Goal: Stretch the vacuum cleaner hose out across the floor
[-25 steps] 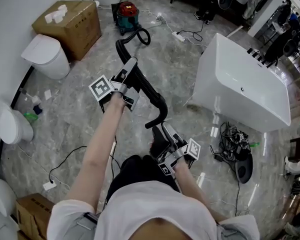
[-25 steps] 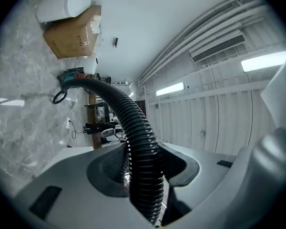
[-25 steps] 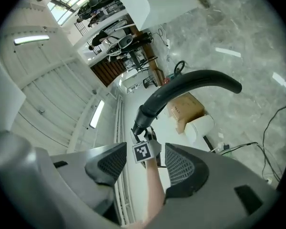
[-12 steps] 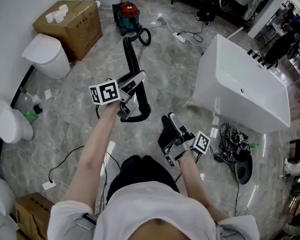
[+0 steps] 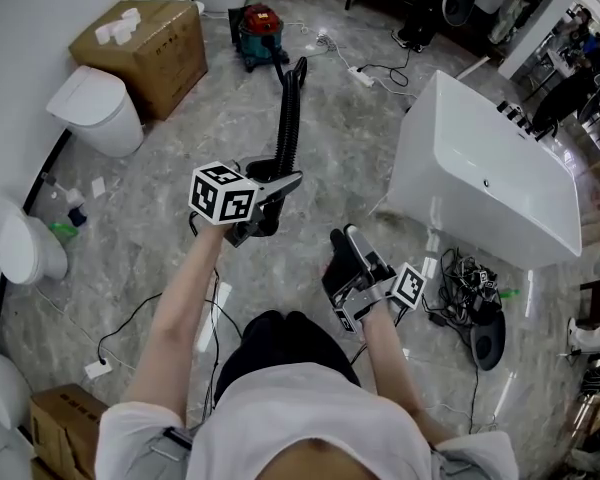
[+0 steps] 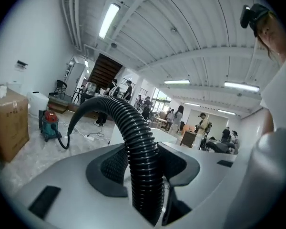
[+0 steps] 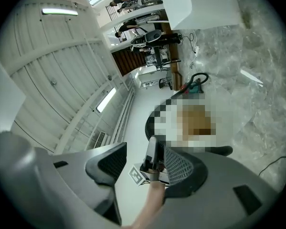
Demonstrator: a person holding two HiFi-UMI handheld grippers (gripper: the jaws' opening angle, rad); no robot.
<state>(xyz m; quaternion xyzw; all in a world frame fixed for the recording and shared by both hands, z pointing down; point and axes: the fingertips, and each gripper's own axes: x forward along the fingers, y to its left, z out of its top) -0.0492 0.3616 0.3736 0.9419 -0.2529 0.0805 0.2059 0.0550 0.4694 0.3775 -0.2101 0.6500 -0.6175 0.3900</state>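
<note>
A black ribbed vacuum hose (image 5: 290, 108) runs almost straight across the marble floor from the red and teal vacuum cleaner (image 5: 260, 30) to my left gripper (image 5: 267, 196). That gripper is shut on the hose near its free end. In the left gripper view the hose (image 6: 142, 156) sits pinched between both jaws and arcs away to the vacuum cleaner (image 6: 48, 123). My right gripper (image 5: 343, 240) hovers lower right of the left one, open with nothing in it. In the right gripper view the right gripper (image 7: 143, 168) has its jaws apart, and only my left arm shows beyond them.
A cardboard box (image 5: 140, 43) and a toilet (image 5: 90, 108) stand at the left, another toilet (image 5: 15, 248) nearer me. A white bathtub (image 5: 490, 178) fills the right. Cables and a power strip (image 5: 365, 71) lie behind it; a cable pile (image 5: 470, 293) lies at its near end.
The left gripper has rolled over and dropped toward me with the hose. The hose has gone from a bent S to a nearly straight line. The right gripper has shifted slightly right.
</note>
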